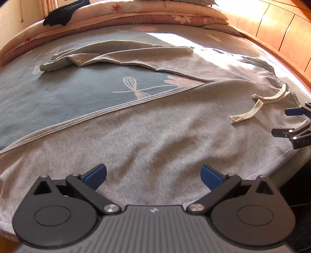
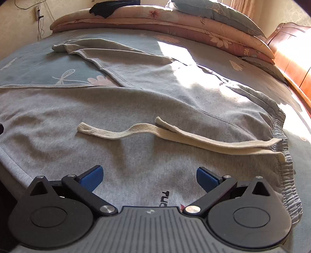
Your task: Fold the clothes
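left gripper (image 1: 153,176): seen at bottom centre of left wrist view, jaws spread wide, nothing between the blue pads, grey fabric below them, contact with it could not be told
right gripper (image 2: 149,176): seen at bottom centre of right wrist view, jaws spread wide, nothing gripped; its tips were also caught at the right edge of the left wrist view, over the waistband end
grey sweatpants (image 1: 155,136): task garment, laid out flat across the bed, filling lower and middle of both views; one leg was run toward the lower left, the other leg was stretched toward the upper left with its cuff bunched
waistband (image 2: 281,136): elasticated, gathered, found at the right side of the right wrist view
drawstring (image 2: 175,134): cream, two flat ends laid loose on the grey fabric, centre of right wrist view; seen at right of left wrist view
small dark print (image 2: 164,198): seen on the fabric just above the right gripper body, partly hidden
bed cover (image 1: 68,93): blue-grey with pale flower and dragonfly pattern, exposed between the two legs at left
folded quilts (image 1: 145,13): pinkish floral, stacked along the top of frame
black garment (image 1: 64,13): dumped on the quilts, upper left
wooden headboard (image 1: 281,33): upper right, sunlit
pillow (image 2: 223,13): grey-blue, placed on the quilts, upper right of right wrist view
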Action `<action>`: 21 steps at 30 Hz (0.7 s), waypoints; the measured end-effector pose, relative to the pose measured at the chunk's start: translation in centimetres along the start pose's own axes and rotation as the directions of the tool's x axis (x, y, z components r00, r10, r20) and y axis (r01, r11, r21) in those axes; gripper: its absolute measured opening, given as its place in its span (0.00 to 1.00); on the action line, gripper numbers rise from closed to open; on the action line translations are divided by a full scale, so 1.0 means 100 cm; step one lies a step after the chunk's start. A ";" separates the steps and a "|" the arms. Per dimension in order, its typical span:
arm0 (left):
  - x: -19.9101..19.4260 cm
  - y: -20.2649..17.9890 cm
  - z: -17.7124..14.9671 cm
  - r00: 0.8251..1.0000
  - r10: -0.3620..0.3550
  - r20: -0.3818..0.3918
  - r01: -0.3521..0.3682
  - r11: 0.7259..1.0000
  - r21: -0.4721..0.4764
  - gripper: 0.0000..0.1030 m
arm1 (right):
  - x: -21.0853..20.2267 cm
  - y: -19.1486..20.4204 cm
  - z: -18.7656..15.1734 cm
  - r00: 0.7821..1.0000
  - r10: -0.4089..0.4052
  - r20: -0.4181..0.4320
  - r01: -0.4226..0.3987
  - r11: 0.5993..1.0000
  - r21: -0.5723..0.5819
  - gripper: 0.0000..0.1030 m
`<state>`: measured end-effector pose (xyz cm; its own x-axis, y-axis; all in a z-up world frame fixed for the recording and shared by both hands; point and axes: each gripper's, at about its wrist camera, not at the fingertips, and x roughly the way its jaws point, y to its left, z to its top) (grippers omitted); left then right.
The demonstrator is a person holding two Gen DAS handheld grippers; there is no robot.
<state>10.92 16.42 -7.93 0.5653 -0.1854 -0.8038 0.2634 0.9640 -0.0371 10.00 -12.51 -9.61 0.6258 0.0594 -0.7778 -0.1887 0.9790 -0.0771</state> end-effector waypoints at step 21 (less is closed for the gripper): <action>0.003 -0.055 0.005 0.999 -0.014 -0.032 0.015 1.000 0.020 0.99 | -0.017 -0.115 -0.026 0.994 0.068 0.080 -0.091 0.941 0.327 1.00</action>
<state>10.08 11.00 -7.68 0.5364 -0.1929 -0.8216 0.2871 0.9572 -0.0373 9.14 -24.34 -8.99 0.6699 0.1416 -0.7288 0.0133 0.9792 0.2025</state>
